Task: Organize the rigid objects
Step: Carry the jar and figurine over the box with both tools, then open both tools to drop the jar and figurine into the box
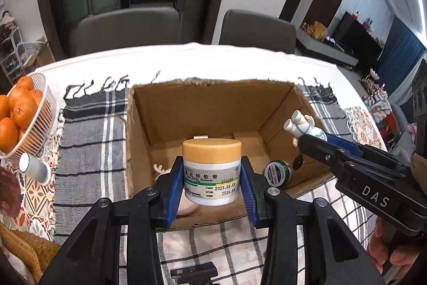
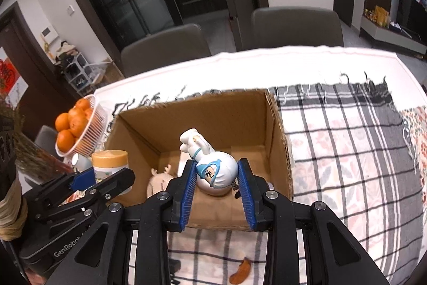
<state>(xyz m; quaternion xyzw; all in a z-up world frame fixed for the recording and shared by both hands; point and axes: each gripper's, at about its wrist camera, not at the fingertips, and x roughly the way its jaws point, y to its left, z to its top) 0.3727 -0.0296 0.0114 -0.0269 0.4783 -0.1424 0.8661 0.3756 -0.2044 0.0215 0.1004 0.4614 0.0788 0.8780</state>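
Observation:
My left gripper (image 1: 212, 182) is shut on a white ointment jar (image 1: 212, 170) with a tan lid, held over the near part of an open cardboard box (image 1: 213, 103). My right gripper (image 2: 216, 179) is shut on a white doll figurine (image 2: 213, 170) with blue goggles, held upside down over the same box (image 2: 202, 111). In the left wrist view the right gripper (image 1: 312, 136) comes in from the right with the figurine (image 1: 301, 124). Inside the box lie a small green round tin (image 1: 277, 172) and a beige antlered toy (image 2: 157, 182).
A white wire basket of oranges (image 1: 18, 114) stands left of the box on a checked cloth (image 2: 347, 151). A small white cylinder (image 1: 34, 167) lies near the basket. A brown piece (image 2: 240, 271) lies on the cloth in front. Two grey chairs (image 1: 128, 28) stand behind the table.

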